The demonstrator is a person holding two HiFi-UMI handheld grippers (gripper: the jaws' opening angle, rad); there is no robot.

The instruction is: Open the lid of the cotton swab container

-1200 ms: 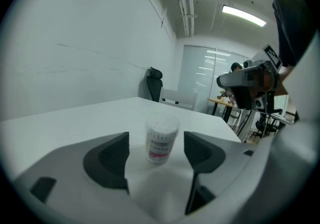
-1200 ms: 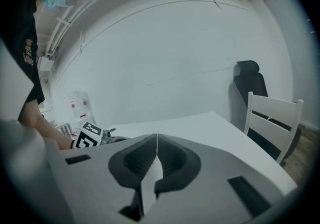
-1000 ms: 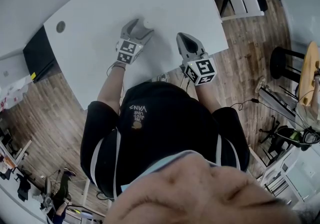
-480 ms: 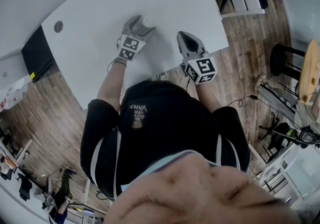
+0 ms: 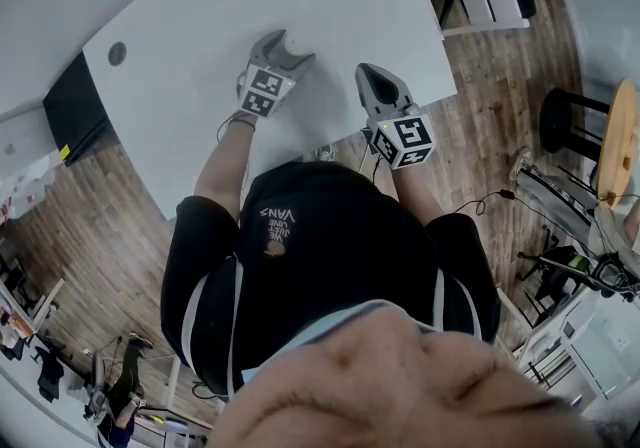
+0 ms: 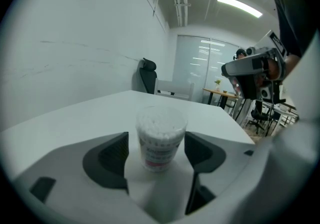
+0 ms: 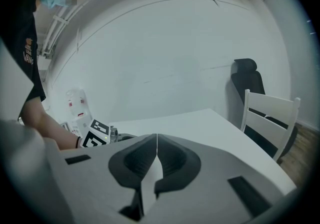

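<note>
A clear round cotton swab container, packed with white swabs and bearing a white label with a red band, stands upright on the white table with its lid on. My left gripper is open, and the container stands between its dark pads with a gap on each side. In the head view the left gripper reaches onto the table, where the container does not show clearly. My right gripper is shut on nothing. It hovers near the table's near edge, to the right of the left one.
A round cable hole lies far left on the table. A white chair and a black office chair stand past the table's right end. Wood floor lies beyond the table's near edge.
The left gripper has shifted slightly farther onto the table and turned a little. The container's white top beside its jaw no longer shows in the head view. The right gripper has stayed put.
</note>
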